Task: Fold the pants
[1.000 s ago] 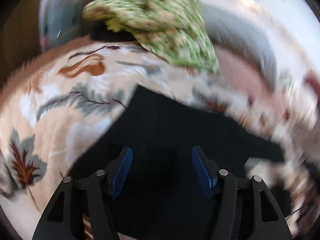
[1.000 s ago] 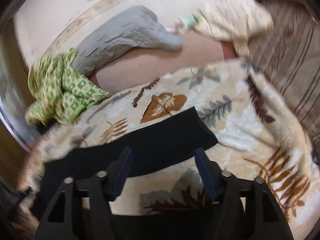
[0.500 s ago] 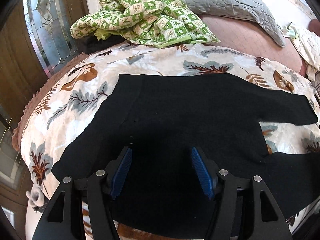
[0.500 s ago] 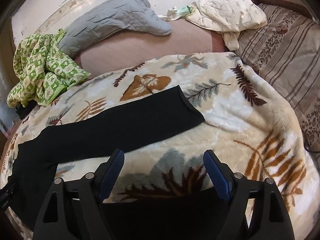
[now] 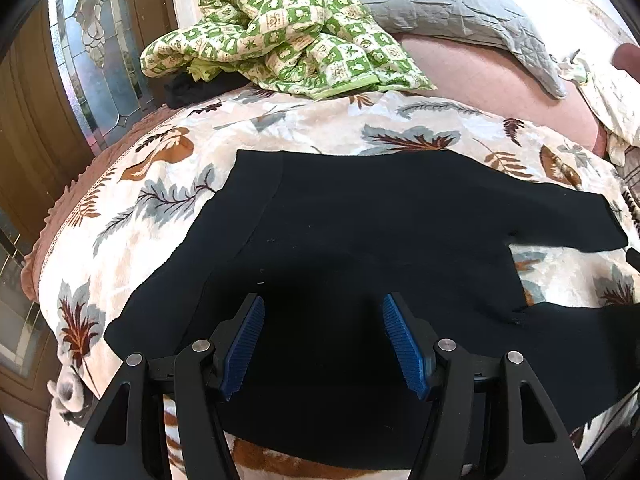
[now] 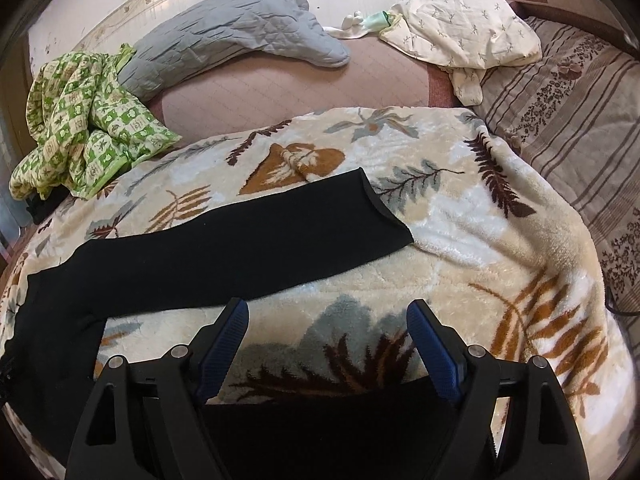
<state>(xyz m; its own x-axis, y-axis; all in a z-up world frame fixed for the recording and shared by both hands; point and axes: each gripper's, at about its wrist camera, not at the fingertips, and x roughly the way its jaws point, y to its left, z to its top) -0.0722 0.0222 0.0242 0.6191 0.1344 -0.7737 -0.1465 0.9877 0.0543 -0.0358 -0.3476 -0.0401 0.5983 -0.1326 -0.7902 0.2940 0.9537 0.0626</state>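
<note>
Black pants lie flat on a leaf-patterned blanket, waistband to the left and both legs running right. My left gripper hovers open over the waist and seat area with only the flat cloth below its blue pads. In the right wrist view the far leg ends in a cuff near the blanket's middle. My right gripper stands wide open above the bare blanket between the two legs. The near leg lies dark beneath its body. Neither gripper holds anything.
A crumpled green checked cloth and a grey quilted pillow lie behind the pants. A cream garment and a striped floral cover are at the far right. A glass door panel stands beyond the bed's left edge.
The left gripper swept sideways over the pants in a blur, then steadied above the waist. The right gripper's jaws spread wider and its view tilted slightly. The pants have not moved.
</note>
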